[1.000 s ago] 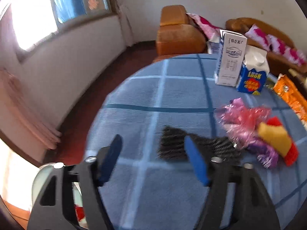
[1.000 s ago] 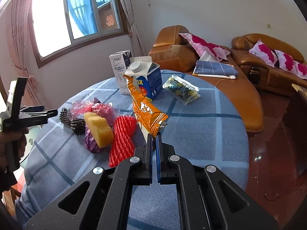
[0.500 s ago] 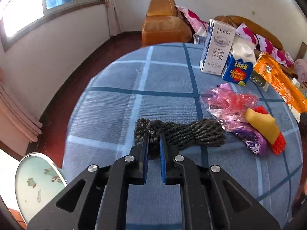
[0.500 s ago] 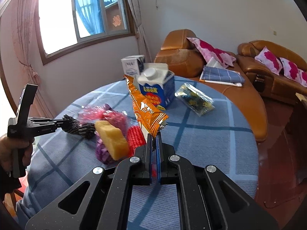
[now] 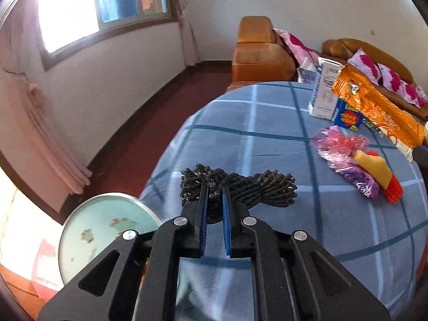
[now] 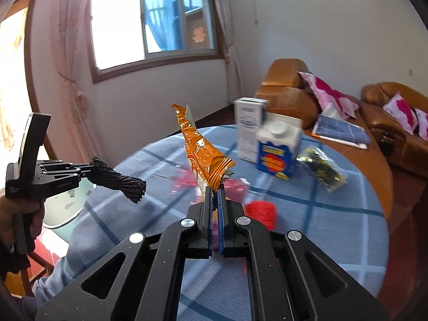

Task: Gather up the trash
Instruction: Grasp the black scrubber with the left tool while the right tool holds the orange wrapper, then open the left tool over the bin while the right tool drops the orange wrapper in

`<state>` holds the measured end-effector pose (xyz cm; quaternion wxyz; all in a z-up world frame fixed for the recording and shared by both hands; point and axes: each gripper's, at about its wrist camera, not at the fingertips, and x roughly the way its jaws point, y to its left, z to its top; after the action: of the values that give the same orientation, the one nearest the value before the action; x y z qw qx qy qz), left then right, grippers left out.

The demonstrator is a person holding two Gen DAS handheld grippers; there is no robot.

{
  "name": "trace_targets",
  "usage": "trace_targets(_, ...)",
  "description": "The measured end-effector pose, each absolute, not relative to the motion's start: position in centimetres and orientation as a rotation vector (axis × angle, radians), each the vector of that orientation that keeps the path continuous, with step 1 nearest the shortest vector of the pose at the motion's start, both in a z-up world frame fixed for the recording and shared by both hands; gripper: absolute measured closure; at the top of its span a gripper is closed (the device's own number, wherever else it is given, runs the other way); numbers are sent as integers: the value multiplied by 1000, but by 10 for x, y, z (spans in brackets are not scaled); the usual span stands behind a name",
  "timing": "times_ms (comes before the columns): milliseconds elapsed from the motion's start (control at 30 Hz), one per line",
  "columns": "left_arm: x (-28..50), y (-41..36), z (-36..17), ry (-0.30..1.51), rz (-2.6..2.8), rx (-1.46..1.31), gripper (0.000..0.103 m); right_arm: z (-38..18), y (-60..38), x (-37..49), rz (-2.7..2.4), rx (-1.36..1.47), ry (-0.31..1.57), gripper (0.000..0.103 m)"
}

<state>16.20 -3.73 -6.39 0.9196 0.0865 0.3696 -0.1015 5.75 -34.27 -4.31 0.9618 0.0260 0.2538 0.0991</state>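
From the left wrist view, the left gripper (image 5: 214,190) is clamped on one end of a black mesh bundle (image 5: 238,187), a dark, knobbly net rolled into a short sausage shape that juts out past the blue pads. Beneath it spreads the round table (image 5: 267,123) with its blue checked cloth. Farther right lie a crumpled pink plastic wrapper (image 5: 338,144), a yellow sponge (image 5: 373,167) and a strip of red foam netting (image 5: 393,191), bunched together. A pale green lidded bin (image 5: 107,230) sits low beside the table edge.

From the right wrist view, the right gripper (image 6: 214,187) is pinched tight on the crimped end of an orange snack wrapper (image 6: 200,149), shiny and creased, standing upright above the cloth. At left, the bundle hangs in the air from the other tool, clear of the table. A white carton (image 6: 248,131) and a blue milk carton (image 6: 278,152) stand just beside each other, with a clear packet (image 6: 322,169) near them.
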Motion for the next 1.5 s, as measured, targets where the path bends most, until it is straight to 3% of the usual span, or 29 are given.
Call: trace_targets(1500, 111, 115, -64, 747, 199, 218, 94, -66, -165, 110, 579, -264, 554, 99)
